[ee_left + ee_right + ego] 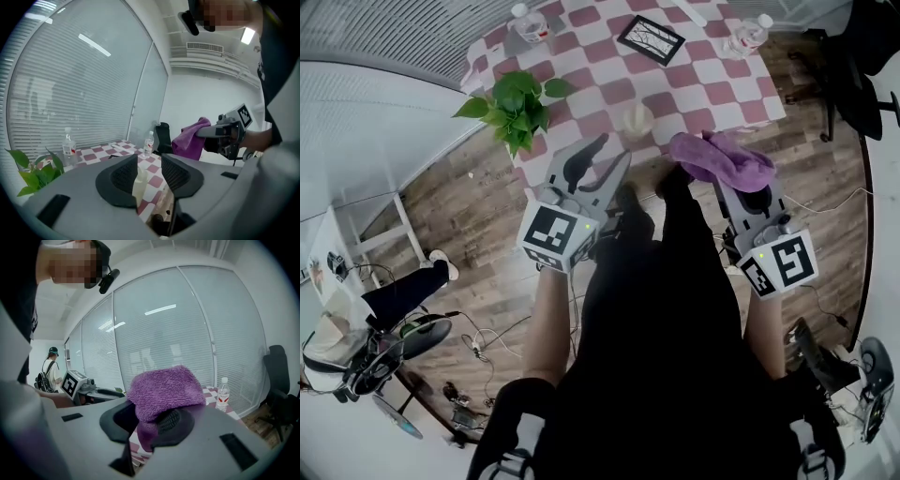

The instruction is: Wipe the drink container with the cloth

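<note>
The left gripper (612, 152) is being held level in front of the table (712, 94), and its jaws are being kept apart with nothing pressed between them. In the left gripper view, the drink container (139, 181), a pale, cloudy cup, is being framed in the gap between the two dark pads (123, 176). In the head view it is being shown standing upright near the table's near edge, just beyond the jaw tips; whether they touch it cannot be told.

The right gripper (153, 422) is being held beside the left one, off the table's near edge. Its jaws are being kept closed on the purple cloth (161, 390). The cloth is being pinched low down, and its folded bulk is being carried above and over the jaws.

The table's red-and-white checked cover is being shared by a leafy green plant (514, 108) at the near left corner, a dark framed picture (651, 39) lying flat farther back, and two clear water bottles (530, 21) (748, 36) towards the far side. A seated person's legs (403, 291) are being shown at the left, over the wooden floor (487, 216).
</note>
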The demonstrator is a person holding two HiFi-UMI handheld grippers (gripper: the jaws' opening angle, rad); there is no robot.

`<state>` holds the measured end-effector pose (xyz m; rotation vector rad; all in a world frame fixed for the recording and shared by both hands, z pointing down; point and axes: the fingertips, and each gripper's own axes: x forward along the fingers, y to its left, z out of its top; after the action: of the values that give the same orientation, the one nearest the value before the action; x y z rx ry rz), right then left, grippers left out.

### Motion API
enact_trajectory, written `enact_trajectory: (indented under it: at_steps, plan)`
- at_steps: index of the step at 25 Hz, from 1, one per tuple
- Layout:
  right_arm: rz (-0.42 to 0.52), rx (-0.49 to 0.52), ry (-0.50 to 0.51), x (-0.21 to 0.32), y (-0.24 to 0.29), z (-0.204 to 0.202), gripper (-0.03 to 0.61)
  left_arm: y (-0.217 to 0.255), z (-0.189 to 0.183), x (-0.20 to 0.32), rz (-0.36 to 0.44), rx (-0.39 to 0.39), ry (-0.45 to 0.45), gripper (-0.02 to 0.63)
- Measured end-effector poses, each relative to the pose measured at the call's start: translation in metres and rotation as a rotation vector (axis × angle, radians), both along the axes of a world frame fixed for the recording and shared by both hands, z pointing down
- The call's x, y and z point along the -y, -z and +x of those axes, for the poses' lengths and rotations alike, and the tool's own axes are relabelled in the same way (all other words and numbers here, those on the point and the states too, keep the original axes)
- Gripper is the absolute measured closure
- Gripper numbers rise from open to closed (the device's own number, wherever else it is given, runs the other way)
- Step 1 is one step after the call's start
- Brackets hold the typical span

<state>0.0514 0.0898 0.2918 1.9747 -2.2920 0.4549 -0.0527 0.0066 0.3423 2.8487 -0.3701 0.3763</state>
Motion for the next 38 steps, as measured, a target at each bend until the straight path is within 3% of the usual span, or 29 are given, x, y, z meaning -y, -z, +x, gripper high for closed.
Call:
enact_trajectory:
  at_steps: [7, 15, 19, 25, 30, 38]
  plan:
    - [-0.029, -0.025, 0.043, -0.001, -0.013, 0.008, 0.502, -0.058, 0.025, 0.007, -0.019, 0.145, -0.029, 0.355]
    - [-0.052, -0.024, 0.039, 0.002, -0.015, 0.028, 0.502, -0.099, 0.045, 0.017, -0.064, 0.265, -0.014, 0.324]
    - [-0.059, -0.011, 0.039, 0.008, -0.016, 0.037, 0.502, -0.105, 0.056, 0.020, -0.064, 0.274, -0.019, 0.322]
    - [-0.066, -0.005, 0.052, 0.013, -0.017, 0.046, 0.502, -0.118, 0.065, 0.024, -0.130, 0.291, 0.006, 0.322]
    - [-0.071, 0.001, 0.056, 0.014, -0.020, 0.053, 0.502, -0.118, 0.069, 0.029, -0.166, 0.259, 0.036, 0.322]
    - [-0.084, 0.004, 0.069, 0.015, -0.025, 0.058, 0.502, -0.124, 0.064, 0.032, -0.172, 0.272, 0.077, 0.324]
